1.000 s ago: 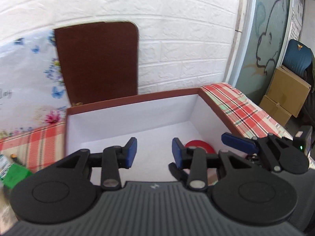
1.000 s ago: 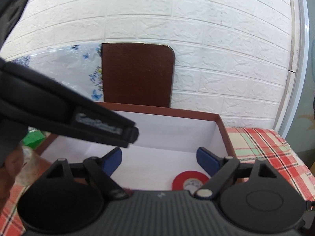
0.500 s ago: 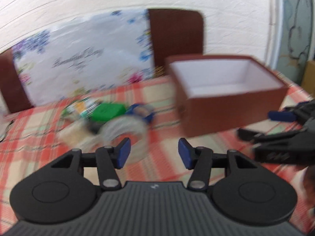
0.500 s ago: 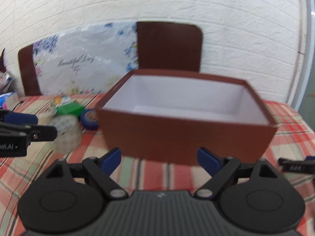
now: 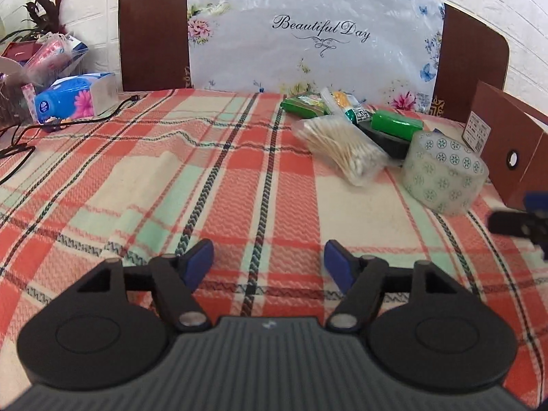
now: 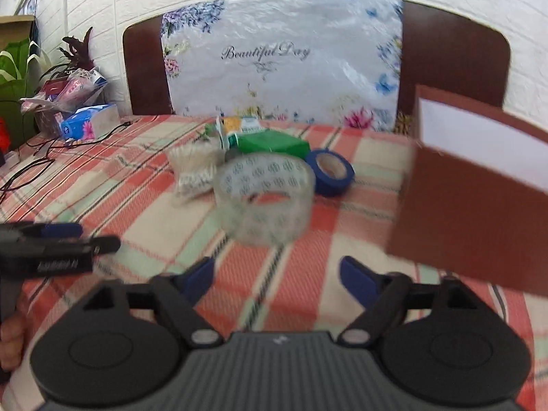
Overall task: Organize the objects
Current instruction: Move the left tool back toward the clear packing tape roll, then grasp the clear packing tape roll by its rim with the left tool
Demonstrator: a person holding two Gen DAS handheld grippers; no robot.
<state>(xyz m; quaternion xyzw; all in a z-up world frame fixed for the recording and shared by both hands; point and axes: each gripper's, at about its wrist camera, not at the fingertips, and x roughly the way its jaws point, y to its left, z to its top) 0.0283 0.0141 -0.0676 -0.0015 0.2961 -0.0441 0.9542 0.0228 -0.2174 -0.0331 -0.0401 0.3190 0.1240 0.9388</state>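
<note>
A brown box (image 6: 479, 198) with a white inside stands on the plaid tablecloth (image 5: 212, 171) at the right; its corner shows in the left wrist view (image 5: 507, 137). Left of it lie a clear patterned tape roll (image 6: 263, 198) (image 5: 443, 174), a blue tape roll (image 6: 330, 174), a bag of cotton swabs (image 5: 342, 147) (image 6: 193, 167) and green packets (image 5: 394, 123) (image 6: 274, 144). My left gripper (image 5: 269, 263) is open and empty above bare cloth. My right gripper (image 6: 277, 274) is open and empty, just short of the clear tape roll.
A floral "Beautiful Day" board (image 5: 308, 34) leans on brown chair backs (image 5: 150, 30) at the far edge. A blue tissue pack (image 5: 75, 97), cables (image 5: 20, 144) and a plant (image 5: 44, 7) sit at the far left. The left gripper shows in the right view (image 6: 51, 250).
Both grippers have pulled back out of the box and swung left. They now face the pile of loose items. Both stay open and empty; the red tape roll in the box is out of view.
</note>
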